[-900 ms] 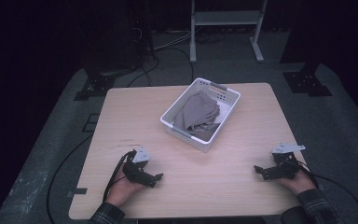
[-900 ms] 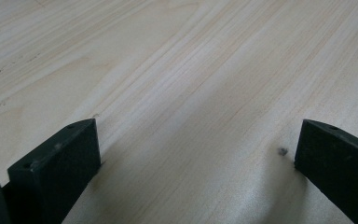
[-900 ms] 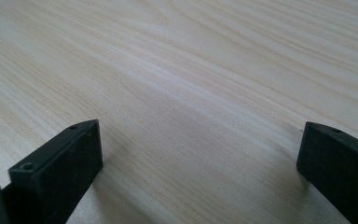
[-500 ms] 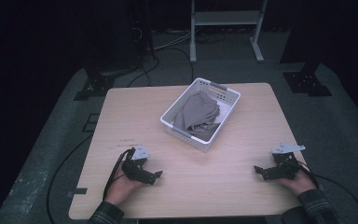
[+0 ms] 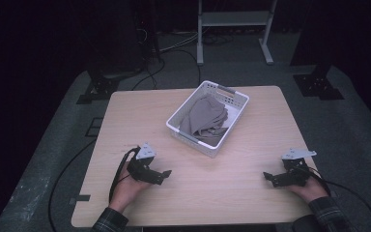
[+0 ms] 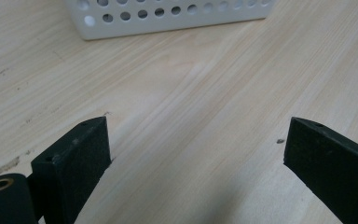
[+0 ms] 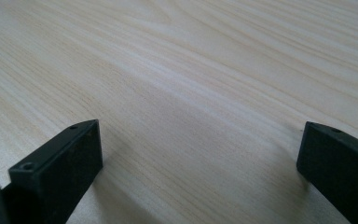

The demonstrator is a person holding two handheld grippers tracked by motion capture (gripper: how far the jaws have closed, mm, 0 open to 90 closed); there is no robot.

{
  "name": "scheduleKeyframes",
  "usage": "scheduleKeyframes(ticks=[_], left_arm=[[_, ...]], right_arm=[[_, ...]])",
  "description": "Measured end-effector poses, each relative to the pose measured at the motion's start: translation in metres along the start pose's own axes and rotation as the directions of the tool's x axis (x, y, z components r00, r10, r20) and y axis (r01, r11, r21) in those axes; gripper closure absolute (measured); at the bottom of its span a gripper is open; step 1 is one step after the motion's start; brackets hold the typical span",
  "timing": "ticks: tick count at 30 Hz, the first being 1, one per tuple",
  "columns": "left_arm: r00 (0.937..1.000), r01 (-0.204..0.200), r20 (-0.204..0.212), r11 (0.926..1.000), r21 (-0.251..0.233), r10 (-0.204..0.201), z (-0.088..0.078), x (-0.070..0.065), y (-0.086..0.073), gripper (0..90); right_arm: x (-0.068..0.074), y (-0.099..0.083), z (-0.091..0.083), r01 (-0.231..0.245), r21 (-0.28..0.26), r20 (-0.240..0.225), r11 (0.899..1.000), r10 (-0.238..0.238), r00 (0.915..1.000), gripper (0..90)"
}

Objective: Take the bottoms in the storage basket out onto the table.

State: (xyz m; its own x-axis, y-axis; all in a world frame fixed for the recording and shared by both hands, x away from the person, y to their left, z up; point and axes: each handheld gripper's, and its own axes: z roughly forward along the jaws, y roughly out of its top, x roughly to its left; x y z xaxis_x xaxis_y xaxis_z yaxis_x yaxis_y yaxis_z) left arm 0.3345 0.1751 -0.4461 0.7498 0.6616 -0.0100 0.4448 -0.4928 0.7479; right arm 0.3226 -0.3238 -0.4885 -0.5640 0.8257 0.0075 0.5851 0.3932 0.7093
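Item: grey cloth point(image 5: 205, 120), crumpled loosely inside the white perforated basket point(image 5: 236, 104). It lies ahead of both grippers, nearer the left one and well apart from the right.

Handling, judged: light, soft and limp, not fragile. It will sag and trail when lifted, and a fold may catch on the basket rim. The best hold is a raised ridge or bunched fold near the top of the heap, pinched from above.

Container: light plastic with a holed wall. Its near corner point(image 6: 168, 16) stands just ahead of the left gripper, and it is likely to slide if the cloth drags.

Left gripper point(image 5: 163, 174): resting on the wooden table point(image 5: 232, 193), jaws apart, nothing between them.

Right gripper point(image 5: 269, 178): resting low on the table, jaws wide apart, empty, bare wood point(image 7: 191, 93) ahead.

Obstructions: none on the tabletop between grippers and basket. The near basket wall must be cleared from above. Each gripper's cable trails back toward the person.
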Motion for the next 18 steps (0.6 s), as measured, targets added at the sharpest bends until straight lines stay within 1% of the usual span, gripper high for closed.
scheduleKeyframes(ticks=[2,3,4,5,8,10,12,14,18], left_arm=[[1.0,-0.007,0.001,1.0,-0.002,0.007,0.0,-0.001,0.006,6.4],[0.9999,-0.012,0.004,0.9999,-0.01,0.012,-0.001,-0.001,0.008,7.6],[0.9999,-0.009,0.012,0.9999,-0.015,0.009,-0.001,-0.001,0.012,10.7],[0.9999,-0.008,0.015,0.9999,-0.015,0.008,-0.001,-0.001,0.014,10.9],[0.9996,-0.024,0.012,0.9995,-0.021,0.024,0.0,-0.001,0.021,11.2],[0.9998,-0.014,0.015,0.9994,-0.031,0.014,0.001,-0.001,0.024,11.6],[0.9997,-0.017,0.018,0.9996,-0.025,0.017,0.001,-0.001,0.027,11.7],[0.9998,-0.011,0.018,0.9995,-0.031,0.011,0.0,-0.001,0.03,12.2],[0.9994,0.005,0.035,0.9988,-0.048,-0.003,-0.003,0.001,0.039,13.4]], right_arm=[[0.0,0.0,0.0,0.0,0.0,0.0,1.0,0.0,1.0,0.0],[0.0,0.0,0.0,0.0,0.0,0.0,1.0,0.0,1.0,0.0],[0.0,0.0,0.0,0.0,0.0,0.0,1.0,0.0,1.0,0.0],[0.0,0.0,0.0,0.0,0.0,0.0,1.0,0.0,1.0,0.0],[0.0,0.0,0.0,0.002,0.001,0.0,1.0,-0.002,1.0,0.0],[0.0,0.0,0.0,0.002,0.001,0.0,1.0,-0.002,1.0,0.0],[0.0,0.0,0.0,0.0,0.0,0.0,1.0,0.0,1.0,0.0],[0.0,0.0,0.0,0.0,0.0,0.0,1.0,0.0,1.0,0.0],[0.0,0.0,0.0,0.0,0.0,0.0,1.0,0.0,1.0,0.0]])
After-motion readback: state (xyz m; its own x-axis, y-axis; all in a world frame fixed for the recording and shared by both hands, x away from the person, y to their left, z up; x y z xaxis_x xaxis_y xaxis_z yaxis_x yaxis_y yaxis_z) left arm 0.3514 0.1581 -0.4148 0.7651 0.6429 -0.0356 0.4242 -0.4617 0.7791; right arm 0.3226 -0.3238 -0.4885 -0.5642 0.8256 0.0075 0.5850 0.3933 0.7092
